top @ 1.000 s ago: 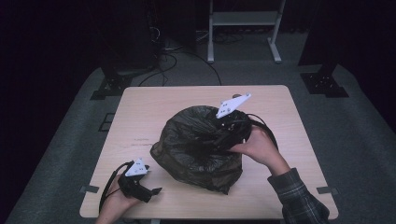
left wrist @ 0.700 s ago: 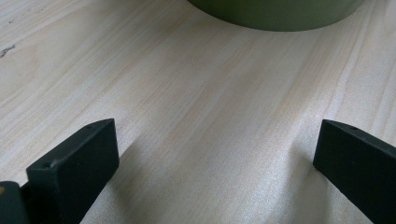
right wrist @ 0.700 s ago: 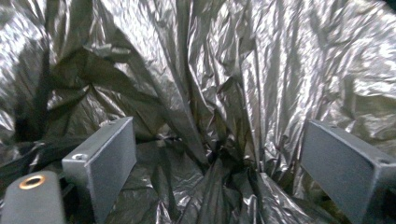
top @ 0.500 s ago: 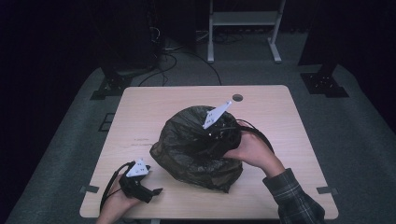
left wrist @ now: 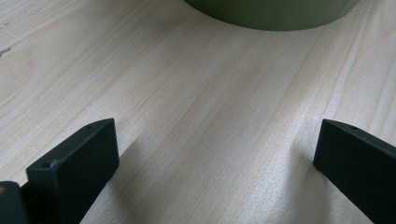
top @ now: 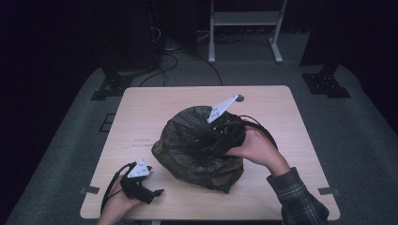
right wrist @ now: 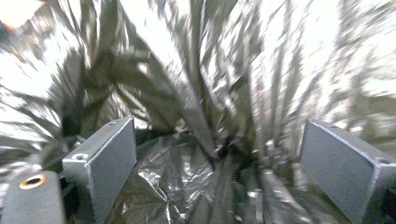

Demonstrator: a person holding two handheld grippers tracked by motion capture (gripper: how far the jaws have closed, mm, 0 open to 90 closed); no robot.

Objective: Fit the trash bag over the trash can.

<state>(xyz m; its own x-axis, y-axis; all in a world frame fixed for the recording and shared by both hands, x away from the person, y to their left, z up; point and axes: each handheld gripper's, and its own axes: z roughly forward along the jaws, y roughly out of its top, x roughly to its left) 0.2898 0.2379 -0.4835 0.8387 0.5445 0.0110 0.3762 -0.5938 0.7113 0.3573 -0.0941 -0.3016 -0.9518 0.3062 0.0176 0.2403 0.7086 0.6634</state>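
A crumpled dark plastic bag (top: 197,150) bulges in the middle of the wooden table (top: 141,122). My right gripper (top: 221,135) presses into the bag's top right side, its grey plate tilted up, held by a hand in a plaid sleeve. In the right gripper view its jaws stand open (right wrist: 217,135) with shiny folds of the bag (right wrist: 205,93) between and ahead of them, blurred. My left gripper (top: 152,191) lies low near the table's front left, open (left wrist: 217,135) over bare wood. An olive-green round base (left wrist: 275,11) sits just ahead of it.
A small dark round hole (top: 240,98) sits at the table's far edge. Grey carpet surrounds the table, with black stand feet (top: 326,82) at the right, cables (top: 164,61) at the back left and a white frame (top: 244,18) behind.
My right gripper has swung left from the bag's right edge onto its top and tilted over it. The left gripper has stayed where it was.
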